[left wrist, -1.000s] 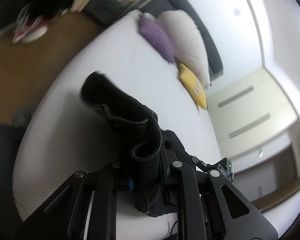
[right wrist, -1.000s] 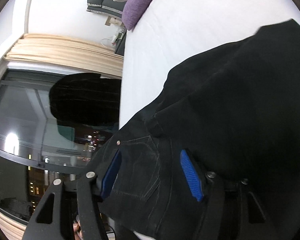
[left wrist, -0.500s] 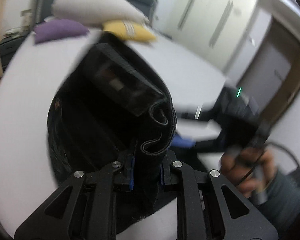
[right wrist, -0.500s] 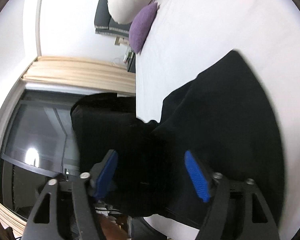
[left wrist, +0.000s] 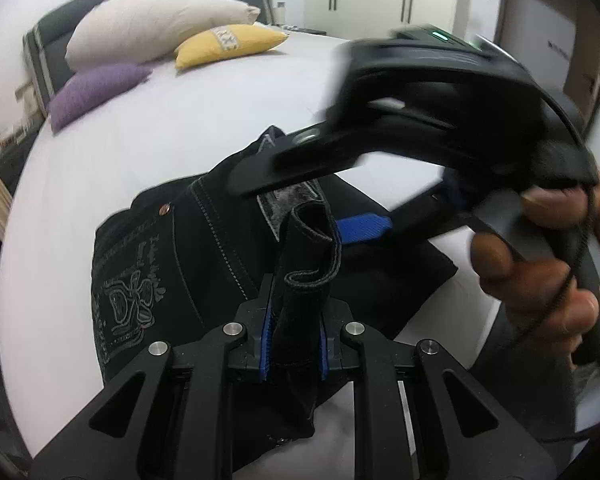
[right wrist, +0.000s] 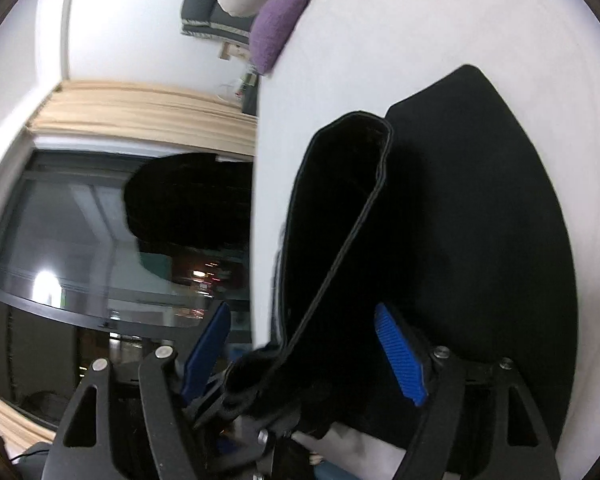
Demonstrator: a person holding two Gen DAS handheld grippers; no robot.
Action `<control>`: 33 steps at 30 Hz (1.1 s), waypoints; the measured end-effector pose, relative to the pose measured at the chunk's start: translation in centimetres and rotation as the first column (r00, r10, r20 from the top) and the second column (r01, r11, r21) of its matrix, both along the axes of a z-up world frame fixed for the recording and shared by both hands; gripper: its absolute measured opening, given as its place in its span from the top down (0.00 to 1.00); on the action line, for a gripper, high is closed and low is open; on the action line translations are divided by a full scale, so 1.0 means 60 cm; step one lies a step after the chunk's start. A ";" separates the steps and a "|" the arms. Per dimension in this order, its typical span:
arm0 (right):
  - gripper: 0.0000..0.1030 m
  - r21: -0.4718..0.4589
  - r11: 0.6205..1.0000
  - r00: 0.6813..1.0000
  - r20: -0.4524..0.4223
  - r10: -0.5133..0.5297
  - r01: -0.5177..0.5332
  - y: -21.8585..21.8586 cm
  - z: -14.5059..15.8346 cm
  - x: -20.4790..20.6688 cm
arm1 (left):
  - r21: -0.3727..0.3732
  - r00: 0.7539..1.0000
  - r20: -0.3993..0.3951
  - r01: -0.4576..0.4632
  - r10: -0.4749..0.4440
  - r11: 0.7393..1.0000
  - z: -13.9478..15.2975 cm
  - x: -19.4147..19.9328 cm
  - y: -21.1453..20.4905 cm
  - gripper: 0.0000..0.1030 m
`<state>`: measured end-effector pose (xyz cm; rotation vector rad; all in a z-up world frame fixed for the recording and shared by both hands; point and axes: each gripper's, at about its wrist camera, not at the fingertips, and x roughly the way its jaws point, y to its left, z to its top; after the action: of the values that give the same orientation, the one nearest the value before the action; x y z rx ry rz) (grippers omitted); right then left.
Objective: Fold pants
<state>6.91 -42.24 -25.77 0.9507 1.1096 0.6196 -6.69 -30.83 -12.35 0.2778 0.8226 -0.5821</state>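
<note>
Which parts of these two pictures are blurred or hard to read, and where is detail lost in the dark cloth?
Left wrist view: the right gripper is smeared by motion, while the pants show sharp stitching. Right wrist view: the pants are a nearly featureless black, only a hem edge reads; the window holds a bright glare spot.

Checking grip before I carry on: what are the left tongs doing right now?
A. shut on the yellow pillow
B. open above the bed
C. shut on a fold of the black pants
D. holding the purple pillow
C: the left tongs have blue pads pressed against a fold of the black pants.
</note>
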 end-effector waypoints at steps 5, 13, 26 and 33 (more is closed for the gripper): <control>0.79 -0.110 0.994 1.000 -0.012 0.024 -0.025 0.007 -0.007 0.033 | 0.040 0.999 0.021 0.030 -0.031 0.999 -0.009 -0.032 -0.031 0.85; 0.84 -0.122 0.992 1.000 0.006 0.026 -0.025 -0.013 0.006 0.036 | 0.076 0.997 0.041 0.069 -0.073 0.995 -0.009 -0.036 -0.106 0.85; 0.84 -0.121 0.992 1.000 -0.005 0.026 -0.027 -0.054 -0.004 0.035 | 0.144 0.993 0.044 0.105 -0.112 0.984 -0.032 -0.047 -0.186 0.85; 0.84 -0.073 0.996 0.999 -0.013 -0.045 0.044 -0.063 -0.048 0.017 | 0.159 0.991 0.021 0.130 -0.135 0.979 -0.063 -0.058 -0.196 0.84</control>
<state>7.90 -45.99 -28.67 0.9165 1.1137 0.5333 -10.16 -42.62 -16.11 0.4886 0.8253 -0.6371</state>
